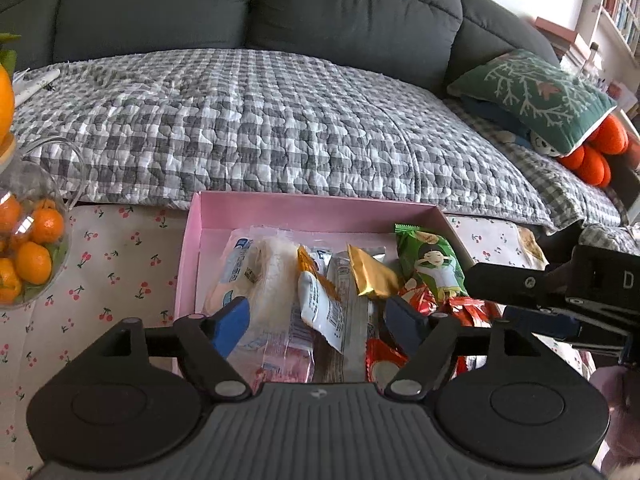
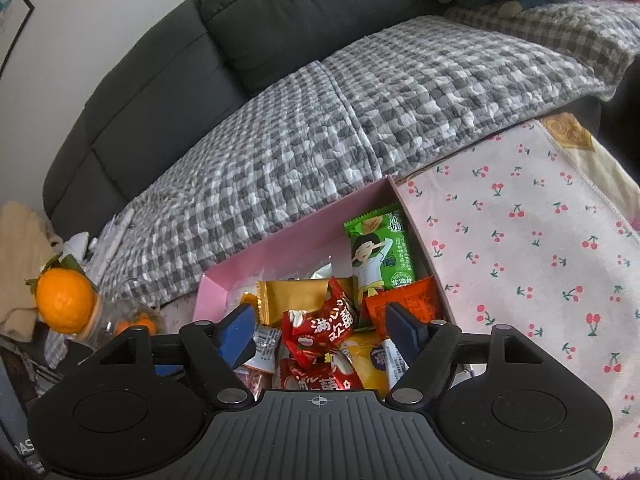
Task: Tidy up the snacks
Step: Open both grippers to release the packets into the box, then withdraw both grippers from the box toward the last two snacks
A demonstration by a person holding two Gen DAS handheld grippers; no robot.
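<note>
Both grippers' jaws gape over the pink box (image 1: pixel 320 210) of snacks (image 2: pixel 316 328), pinching nothing

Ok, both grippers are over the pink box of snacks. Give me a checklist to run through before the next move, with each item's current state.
1. Left gripper jaws open, nothing between the pads: ok.
2. Right gripper jaws open, nothing gripped: ok.
3. Snacks inside the pink box: ok for those seen; near end hidden.
4. Green packet inside the box, against its right wall: ok.
5. Grippers apart from each other: ok; the right one sits to the left gripper's right, not touching.
6. Tablecloth free of stray snacks: cannot tell; only part shows.
</note>
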